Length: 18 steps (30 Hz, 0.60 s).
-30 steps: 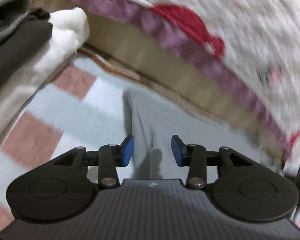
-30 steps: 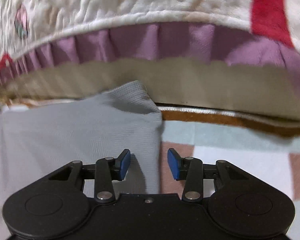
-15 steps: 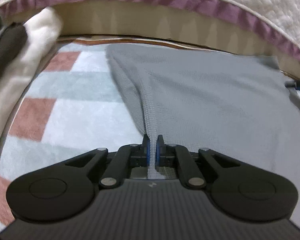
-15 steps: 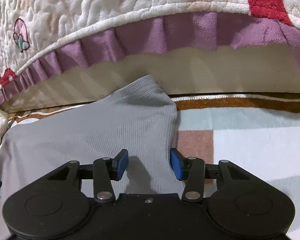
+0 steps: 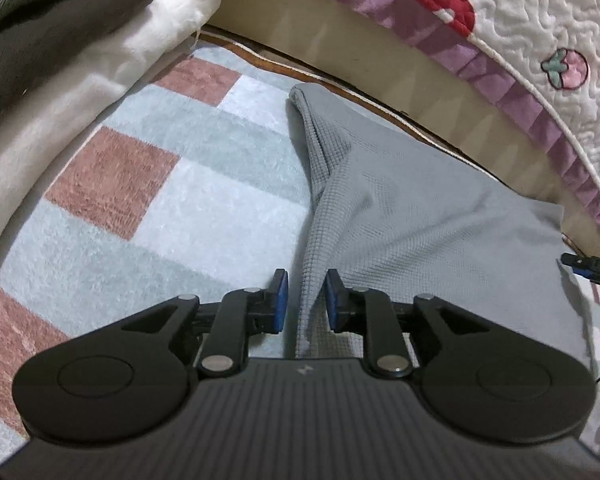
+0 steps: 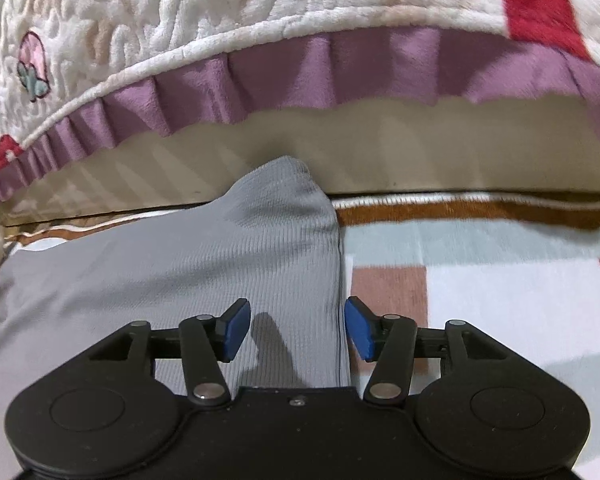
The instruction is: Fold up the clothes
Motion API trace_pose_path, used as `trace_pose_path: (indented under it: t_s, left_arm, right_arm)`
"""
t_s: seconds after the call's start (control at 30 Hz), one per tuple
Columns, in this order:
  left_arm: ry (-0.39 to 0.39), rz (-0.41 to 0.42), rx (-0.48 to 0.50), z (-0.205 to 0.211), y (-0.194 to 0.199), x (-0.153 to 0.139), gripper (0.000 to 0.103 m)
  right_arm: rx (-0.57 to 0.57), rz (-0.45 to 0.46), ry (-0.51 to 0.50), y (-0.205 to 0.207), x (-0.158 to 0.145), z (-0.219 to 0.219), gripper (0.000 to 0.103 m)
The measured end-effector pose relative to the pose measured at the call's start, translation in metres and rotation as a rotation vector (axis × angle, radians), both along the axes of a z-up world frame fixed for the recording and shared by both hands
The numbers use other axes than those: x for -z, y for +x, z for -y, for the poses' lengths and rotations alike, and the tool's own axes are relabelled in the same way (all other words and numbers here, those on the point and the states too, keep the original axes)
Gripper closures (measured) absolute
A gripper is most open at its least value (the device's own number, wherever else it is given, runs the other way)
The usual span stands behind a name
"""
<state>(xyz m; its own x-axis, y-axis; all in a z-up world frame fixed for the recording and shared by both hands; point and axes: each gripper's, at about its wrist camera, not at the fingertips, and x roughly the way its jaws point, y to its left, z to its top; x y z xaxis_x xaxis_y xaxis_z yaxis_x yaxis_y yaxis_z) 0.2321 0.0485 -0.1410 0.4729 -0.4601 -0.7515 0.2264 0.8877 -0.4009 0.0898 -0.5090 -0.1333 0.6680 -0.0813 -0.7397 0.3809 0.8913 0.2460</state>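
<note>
A: Left gripper [image 5: 303, 300]?
B: Jaws apart, straddling the left edge of the grey garment [image 5: 420, 216], not pinching it.
A: Right gripper [image 6: 296, 328]?
B: Spread wide over the garment's right edge, nothing grasped.
A: Garment location?
B: Flat on the checked rug [image 5: 148, 184], far corners against the bed base [image 6: 420, 160] under the quilt [image 6: 220, 8].
A: Extras?
B: Clothes pile [image 5: 60, 40] far left.
</note>
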Motion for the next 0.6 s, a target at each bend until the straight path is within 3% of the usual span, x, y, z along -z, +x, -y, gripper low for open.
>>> trace_pose_path:
  t_s: [0.13, 0.23, 0.27, 0.3, 0.33, 0.43, 0.5, 0.6]
  left_arm:
    - [-0.097, -0.005, 0.013, -0.001, 0.005, 0.004, 0.077]
    - [-0.088, 0.032, 0.049, 0.004, 0.013, 0.000, 0.073]
    - [-0.080, 0.043, 0.045, 0.003, 0.018, -0.002, 0.070]
    - [-0.072, 0.043, 0.033, 0.002, 0.027, -0.004, 0.069]
    - [-0.073, 0.042, 0.023, 0.000, 0.036, -0.007, 0.068]
    - [-0.083, 0.046, 0.002, -0.001, 0.063, -0.012, 0.066]
    - [-0.058, 0.006, -0.012, 0.009, 0.082, -0.009, 0.066]
    - [-0.035, -0.016, 0.032, 0.035, 0.103, 0.002, 0.062]
  right_arm:
    - [0.035, 0.020, -0.026, 0.026, 0.003, 0.001, 0.030]
    - [0.116, 0.050, -0.035, 0.044, 0.007, 0.004, 0.027]
    - [0.143, 0.057, -0.033, 0.049, 0.007, 0.005, 0.030]
    - [0.146, 0.063, -0.025, 0.053, 0.005, 0.005, 0.041]
    - [0.124, 0.074, -0.026, 0.056, 0.001, 0.004, 0.098]
    - [0.039, 0.117, -0.064, 0.058, -0.017, -0.006, 0.095]
    - [0.009, 0.144, -0.093, 0.053, -0.028, -0.010, 0.095]
    - [-0.018, 0.198, -0.119, 0.042, -0.044, -0.012, 0.095]
